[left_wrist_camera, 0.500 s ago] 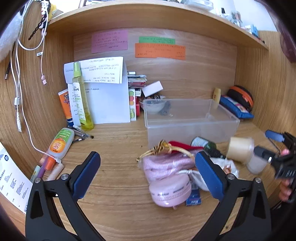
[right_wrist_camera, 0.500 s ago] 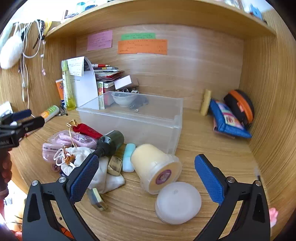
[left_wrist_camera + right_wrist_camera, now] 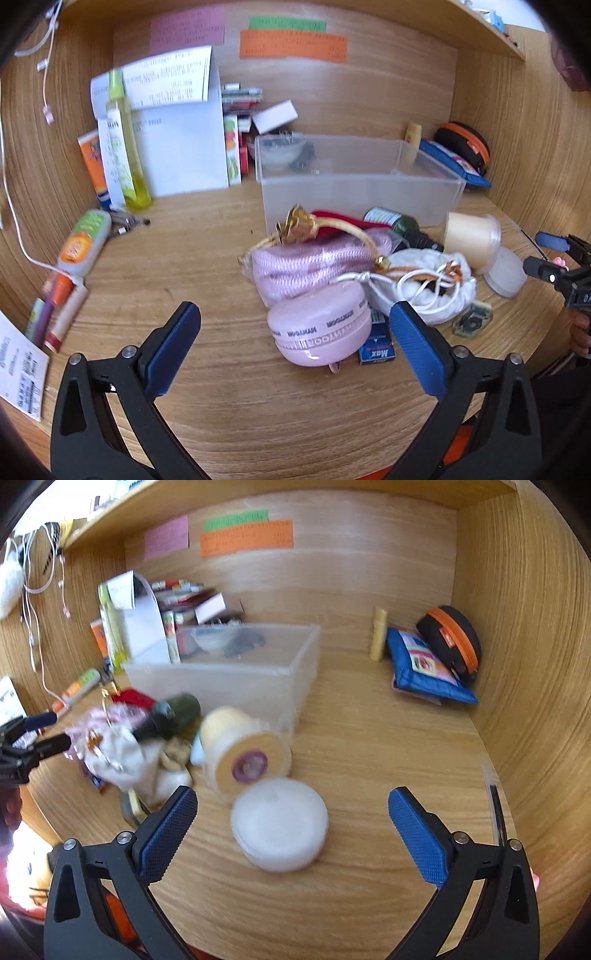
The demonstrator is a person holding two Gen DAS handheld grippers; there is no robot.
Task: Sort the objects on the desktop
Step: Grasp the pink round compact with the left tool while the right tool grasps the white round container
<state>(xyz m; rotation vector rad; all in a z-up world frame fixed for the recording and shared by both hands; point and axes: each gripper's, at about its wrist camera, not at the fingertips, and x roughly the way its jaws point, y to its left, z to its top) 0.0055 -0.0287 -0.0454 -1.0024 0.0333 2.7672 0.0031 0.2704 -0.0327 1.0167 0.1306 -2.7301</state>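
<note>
Both grippers stood wide open and empty: left gripper [image 3: 294, 341] framed the pink case [image 3: 319, 328]; right gripper [image 3: 292, 825] framed the white lid [image 3: 279, 824].

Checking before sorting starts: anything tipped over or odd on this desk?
Yes: the cream jar lies on its side beside the clear bin, its white lid off, flat on the desk in front.

blurred: clutter pile [image 3: 140, 738] in right wrist view, items indistinct | unreadable: wall notes [image 3: 291, 46] | partly hidden: small blue box [image 3: 376, 350] under pink case [image 3: 319, 326] | cut off: paper slip [image 3: 20, 373] at left edge
</note>
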